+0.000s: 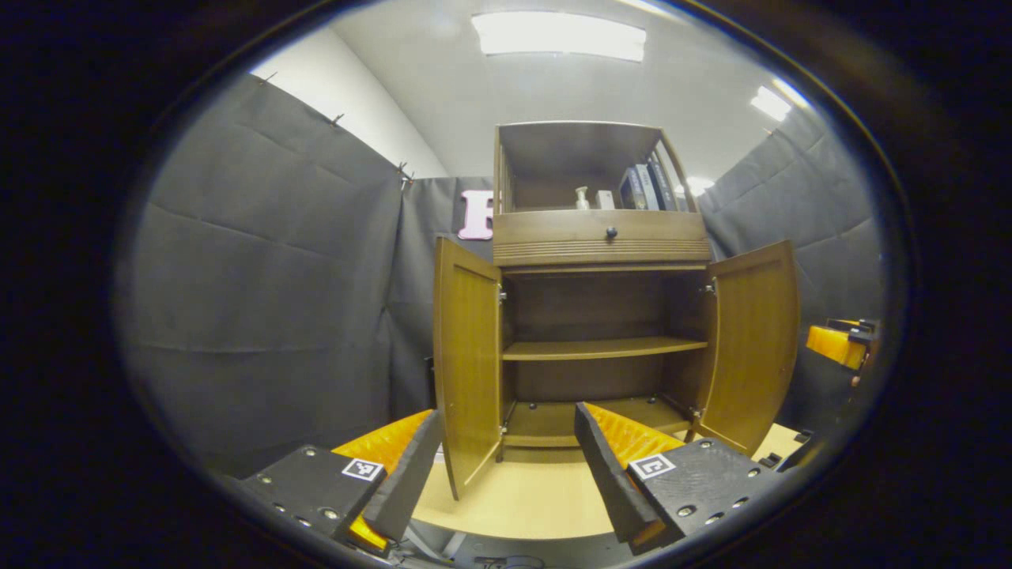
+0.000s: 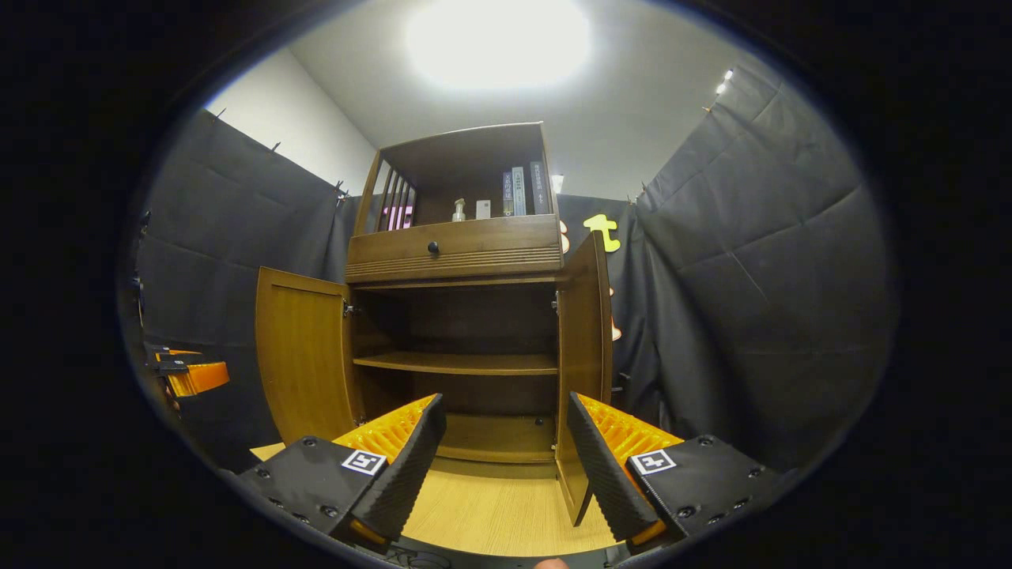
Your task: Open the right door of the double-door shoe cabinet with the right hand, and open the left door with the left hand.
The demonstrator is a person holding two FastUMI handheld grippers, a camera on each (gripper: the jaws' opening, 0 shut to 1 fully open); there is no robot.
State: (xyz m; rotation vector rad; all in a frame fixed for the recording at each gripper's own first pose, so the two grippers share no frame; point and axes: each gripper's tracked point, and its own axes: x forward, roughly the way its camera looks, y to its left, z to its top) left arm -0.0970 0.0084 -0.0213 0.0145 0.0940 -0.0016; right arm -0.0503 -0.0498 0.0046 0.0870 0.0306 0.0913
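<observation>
Shoe cabinet stands ahead of you in the left gripper view, on the pale wooden floor, both doors swung wide. Your left gripper hangs spread and empty, the left door standing edge-on between its fingers. Far right, the other gripper shows orange.

In the right gripper view, your right gripper also gapes, holding nothing; the right door stands just beyond its right finger. Books sit on the top shelf.
</observation>
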